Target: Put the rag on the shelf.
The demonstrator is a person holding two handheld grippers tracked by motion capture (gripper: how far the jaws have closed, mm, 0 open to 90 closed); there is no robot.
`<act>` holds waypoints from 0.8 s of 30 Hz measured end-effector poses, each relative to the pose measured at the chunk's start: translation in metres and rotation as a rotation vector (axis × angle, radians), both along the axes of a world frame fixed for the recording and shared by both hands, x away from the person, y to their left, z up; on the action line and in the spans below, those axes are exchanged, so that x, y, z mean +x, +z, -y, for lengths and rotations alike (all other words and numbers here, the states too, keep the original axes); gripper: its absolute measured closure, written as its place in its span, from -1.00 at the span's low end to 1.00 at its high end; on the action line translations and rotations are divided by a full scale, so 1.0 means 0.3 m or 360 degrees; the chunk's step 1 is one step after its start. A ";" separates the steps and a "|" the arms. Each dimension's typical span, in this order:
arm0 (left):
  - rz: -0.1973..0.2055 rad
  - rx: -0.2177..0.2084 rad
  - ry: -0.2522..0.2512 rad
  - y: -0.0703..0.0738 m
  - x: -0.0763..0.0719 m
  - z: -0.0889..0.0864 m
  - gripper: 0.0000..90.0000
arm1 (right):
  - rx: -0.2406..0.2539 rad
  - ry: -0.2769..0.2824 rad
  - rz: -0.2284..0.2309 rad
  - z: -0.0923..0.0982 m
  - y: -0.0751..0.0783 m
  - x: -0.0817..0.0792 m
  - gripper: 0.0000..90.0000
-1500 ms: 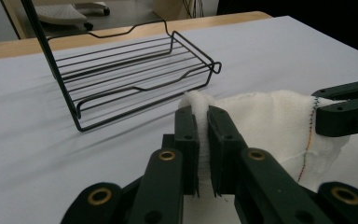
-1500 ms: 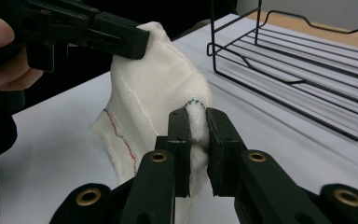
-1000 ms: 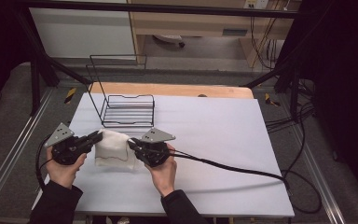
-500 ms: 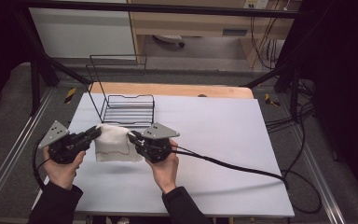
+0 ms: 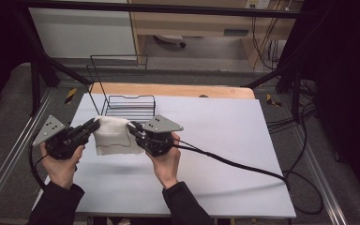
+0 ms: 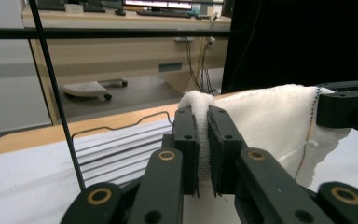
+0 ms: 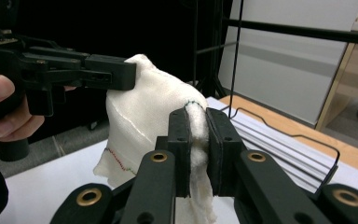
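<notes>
Low in the left half of the high view, the left gripper (image 5: 93, 126) and right gripper (image 5: 132, 129) each have their fingers pinching a top corner of the white cloth (image 5: 113, 135), which hangs between them above the white counter (image 5: 215, 140); just behind stands a black wire rack (image 5: 127, 105)

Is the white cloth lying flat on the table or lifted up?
Lifted. The white cloth hangs between the left tongs and right tongs, each pinching an upper corner.
</notes>
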State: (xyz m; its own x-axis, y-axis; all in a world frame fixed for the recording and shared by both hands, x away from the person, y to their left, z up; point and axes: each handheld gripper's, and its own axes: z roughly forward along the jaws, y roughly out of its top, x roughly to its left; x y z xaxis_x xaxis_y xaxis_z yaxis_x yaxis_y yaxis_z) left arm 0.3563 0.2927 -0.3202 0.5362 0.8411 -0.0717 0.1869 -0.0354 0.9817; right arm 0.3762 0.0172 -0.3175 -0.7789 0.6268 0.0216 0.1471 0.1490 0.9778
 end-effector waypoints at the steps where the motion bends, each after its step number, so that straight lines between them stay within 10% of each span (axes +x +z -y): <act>1: 0.0009 -0.0006 0.0000 0.006 0.001 0.000 0.84 | 0.0002 -0.0003 0.0007 0.001 0.006 0.002 0.80; 24: 0.0147 -0.0071 0.0016 0.121 0.049 0.026 0.84 | 0.0086 -0.0056 0.0130 0.022 0.124 0.035 0.80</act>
